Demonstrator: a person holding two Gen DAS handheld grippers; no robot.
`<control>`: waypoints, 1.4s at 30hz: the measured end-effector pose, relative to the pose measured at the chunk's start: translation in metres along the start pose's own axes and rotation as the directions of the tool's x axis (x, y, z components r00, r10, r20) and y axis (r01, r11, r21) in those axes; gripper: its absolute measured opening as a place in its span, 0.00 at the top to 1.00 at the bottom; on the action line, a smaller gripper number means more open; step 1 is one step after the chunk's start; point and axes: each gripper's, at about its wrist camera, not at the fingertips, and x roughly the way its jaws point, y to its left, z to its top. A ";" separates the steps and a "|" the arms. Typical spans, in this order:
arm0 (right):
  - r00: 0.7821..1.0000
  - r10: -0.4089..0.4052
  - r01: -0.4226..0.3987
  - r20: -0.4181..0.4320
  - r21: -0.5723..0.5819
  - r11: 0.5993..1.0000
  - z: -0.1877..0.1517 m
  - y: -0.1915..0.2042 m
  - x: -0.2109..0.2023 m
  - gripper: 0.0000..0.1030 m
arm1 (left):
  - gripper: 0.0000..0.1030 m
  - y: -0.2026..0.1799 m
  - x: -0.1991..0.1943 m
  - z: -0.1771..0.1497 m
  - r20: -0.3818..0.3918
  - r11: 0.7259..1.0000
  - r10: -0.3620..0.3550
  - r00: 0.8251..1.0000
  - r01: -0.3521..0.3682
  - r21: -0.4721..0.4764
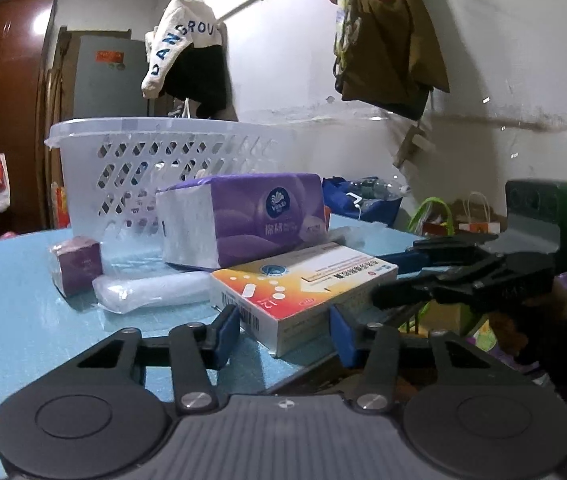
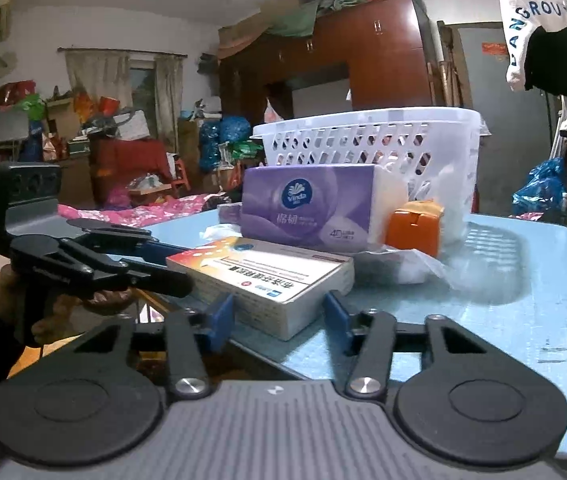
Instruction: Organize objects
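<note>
Left claw (image 1: 283, 330) straddling medicine box (image 1: 303, 284) corner, purple tissue pack (image 1: 243, 220), white basket (image 1: 143, 160) behind, blue table (image 1: 15, 300)

The room is dim and bluish. Light shines off the wet-looking bench (image 2: 523, 264). Edges bend round, and far things look blurry.

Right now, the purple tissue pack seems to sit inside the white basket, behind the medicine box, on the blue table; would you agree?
Not quite: the purple tissue pack stands on the blue table in front of the white basket, not inside it. It is indeed behind the medicine box. The right wrist view shows this plainly.
</note>
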 end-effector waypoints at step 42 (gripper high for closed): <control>0.993 -0.028 0.048 0.119 -0.175 0.983 0.100 0.001 -0.005 0.55 | 0.53 -0.016 -0.035 0.081 0.191 0.987 0.054 0.980 -0.081 0.139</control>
